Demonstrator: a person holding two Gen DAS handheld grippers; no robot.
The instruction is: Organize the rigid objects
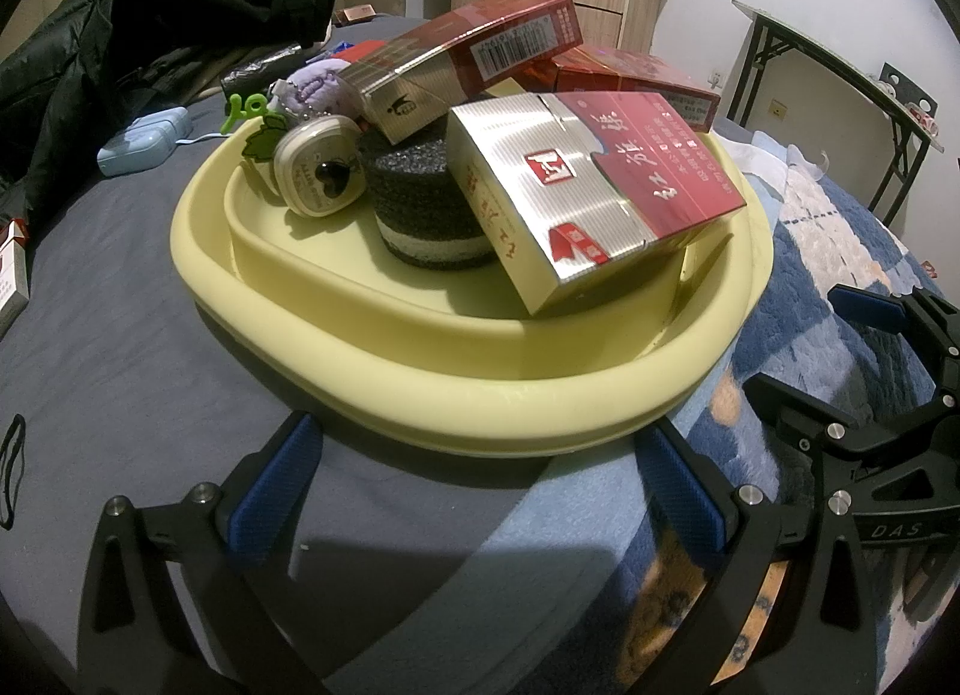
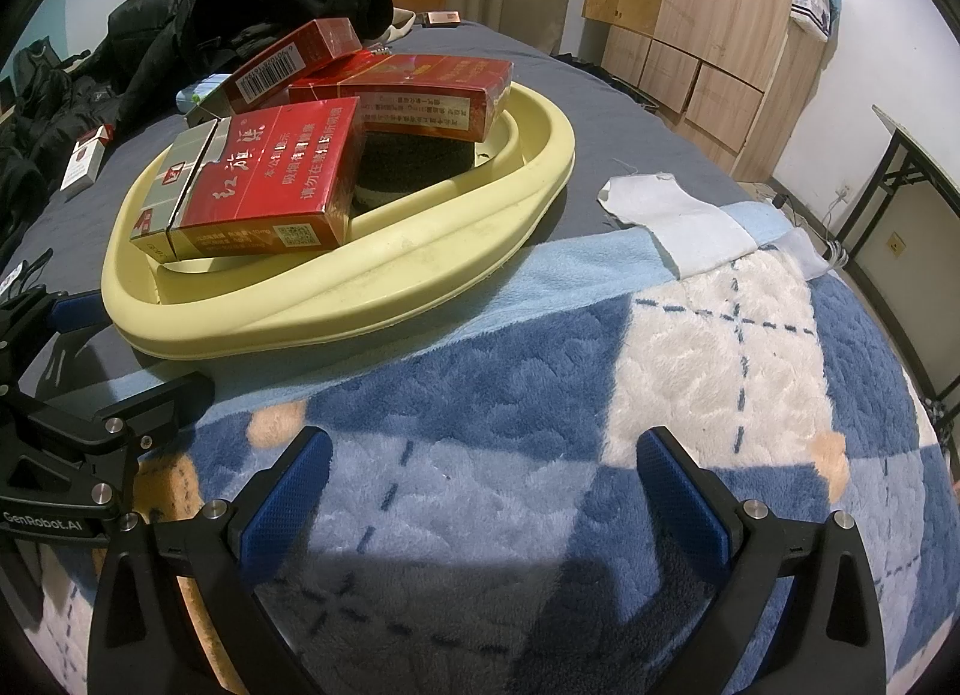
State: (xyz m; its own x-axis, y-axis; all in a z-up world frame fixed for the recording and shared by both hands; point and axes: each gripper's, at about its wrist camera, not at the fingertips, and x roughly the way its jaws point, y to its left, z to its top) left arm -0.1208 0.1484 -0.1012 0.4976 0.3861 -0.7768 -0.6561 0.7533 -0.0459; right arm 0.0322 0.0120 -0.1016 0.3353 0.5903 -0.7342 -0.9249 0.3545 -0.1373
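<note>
A pale yellow tray (image 1: pixel 420 413) sits on the bed, also in the right wrist view (image 2: pixel 420 281). It holds three red cigarette packs: a near one (image 1: pixel 606 185) (image 2: pixel 264 179), a top one (image 1: pixel 480 53) and a far one (image 1: pixel 636 77) (image 2: pixel 420 89). A black foam roll (image 1: pixel 420 197), a white round keychain (image 1: pixel 318 167) and a purple pouch (image 1: pixel 318 89) lie in it too. My left gripper (image 1: pixel 480 491) is open and empty just before the tray's near rim. My right gripper (image 2: pixel 486 491) is open and empty over the blue blanket, right of the tray.
A blue and white plush blanket (image 2: pixel 600 425) covers the near bed. A white cloth (image 2: pixel 672 215) lies right of the tray. A black jacket (image 1: pixel 90 47), a light blue case (image 1: pixel 144 140) and a loose cigarette pack (image 2: pixel 87 158) lie to the left. A folding table (image 1: pixel 840 71) stands right.
</note>
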